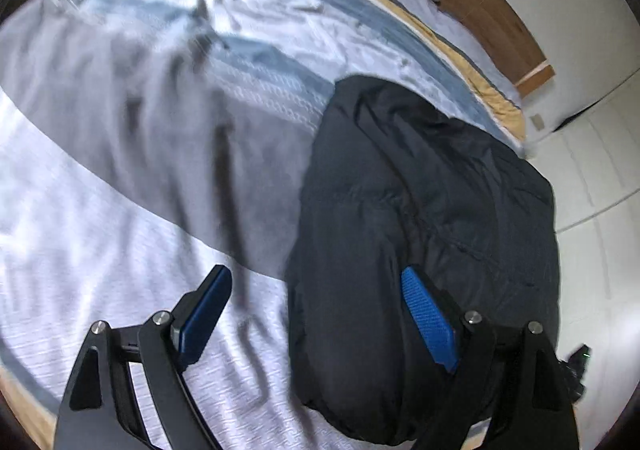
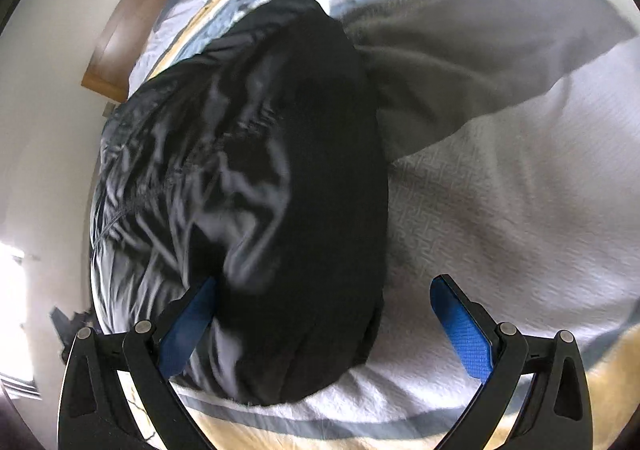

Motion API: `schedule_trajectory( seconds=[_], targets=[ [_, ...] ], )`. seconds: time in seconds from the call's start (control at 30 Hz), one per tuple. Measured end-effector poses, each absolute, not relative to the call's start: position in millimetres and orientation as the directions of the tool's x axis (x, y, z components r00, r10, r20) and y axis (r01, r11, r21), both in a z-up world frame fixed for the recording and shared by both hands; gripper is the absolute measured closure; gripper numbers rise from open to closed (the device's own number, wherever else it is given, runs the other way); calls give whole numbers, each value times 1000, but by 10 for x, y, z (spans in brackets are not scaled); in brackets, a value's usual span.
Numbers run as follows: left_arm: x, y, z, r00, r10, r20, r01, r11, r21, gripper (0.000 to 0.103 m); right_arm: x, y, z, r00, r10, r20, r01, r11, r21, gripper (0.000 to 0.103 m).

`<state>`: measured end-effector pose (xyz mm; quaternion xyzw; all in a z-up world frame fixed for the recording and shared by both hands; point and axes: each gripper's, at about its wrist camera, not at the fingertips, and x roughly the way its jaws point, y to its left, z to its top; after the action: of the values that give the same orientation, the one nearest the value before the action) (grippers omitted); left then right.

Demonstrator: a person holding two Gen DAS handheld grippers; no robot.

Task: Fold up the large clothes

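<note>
Jaws: left gripper [image 1: 318, 308] and right gripper [image 2: 324, 316] both spread wide, clamping nothing | black puffy jacket [image 1: 420, 202] lies bundled on bed [image 1: 100, 230] near its edge | handling: soft, bulky, likely slippery (shiny shell); pinch a hem or seam edge.

A bulky black padded jacket [image 2: 256, 186] lies bunched on a bed [image 2: 500, 210] covered in a white textured spread with blue and tan stripes. The right tongs [image 2: 324, 290] stand wide apart over its near end, the left blue pad against the fabric. A wooden headboard [image 2: 132, 34] shows far left.
</note>
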<state>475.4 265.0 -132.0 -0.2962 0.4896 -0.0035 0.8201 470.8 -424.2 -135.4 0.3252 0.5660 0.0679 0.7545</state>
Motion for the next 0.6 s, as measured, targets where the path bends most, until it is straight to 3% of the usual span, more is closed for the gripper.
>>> schedule_trajectory(
  seconds=[0.23,0.4,0.6],
  targets=[
    [4980,2485,-1670,483,-568,-667,-172,685,-708,16,4872,-4198,-1611,311,579,-754,241,720,651,1],
    [5115,2364,-1940,440,-642,-628,-167,628,-760,8,5002,-4183,-1914,235,654,-719,268,668,695,1],
    [5185,2333,-2112,436,-715,-547,-177,527,-831,6,5154,-4055,-2059,213,709,-673,224,635,740,1]
  ],
)
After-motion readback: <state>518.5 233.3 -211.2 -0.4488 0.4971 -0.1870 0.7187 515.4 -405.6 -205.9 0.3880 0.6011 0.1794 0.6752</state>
